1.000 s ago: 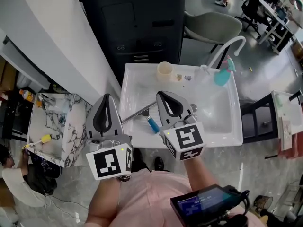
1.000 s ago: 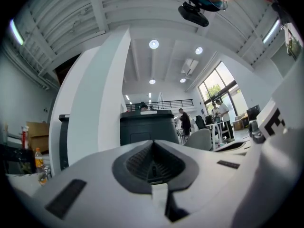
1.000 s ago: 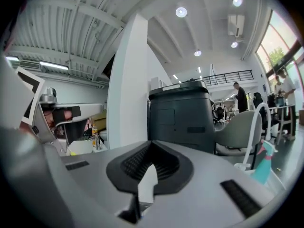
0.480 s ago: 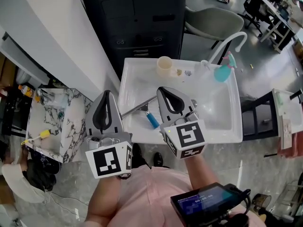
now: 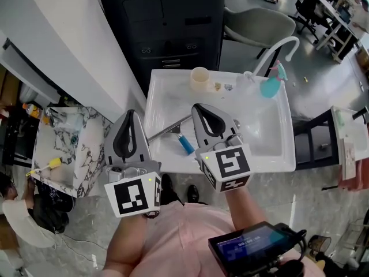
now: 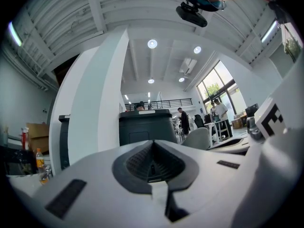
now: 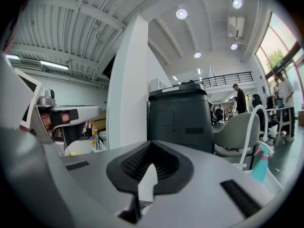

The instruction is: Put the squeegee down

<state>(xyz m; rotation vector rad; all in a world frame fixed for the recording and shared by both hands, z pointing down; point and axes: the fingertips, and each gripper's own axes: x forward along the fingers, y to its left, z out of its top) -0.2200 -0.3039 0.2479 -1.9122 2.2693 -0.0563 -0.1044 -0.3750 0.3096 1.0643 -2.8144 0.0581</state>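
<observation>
The squeegee, with a blue handle and a long metal blade, lies on the left part of the white sink. My right gripper hovers just right of it, shut and holding nothing; in the right gripper view its jaws meet with nothing between them. My left gripper hangs off the sink's left edge, also shut and holding nothing, and the left gripper view shows the closed jaws. Neither gripper touches the squeegee.
A cream cup, a white faucet and a teal spray bottle stand at the sink's back. A black cabinet and a grey chair lie behind. A marble table stands at the left.
</observation>
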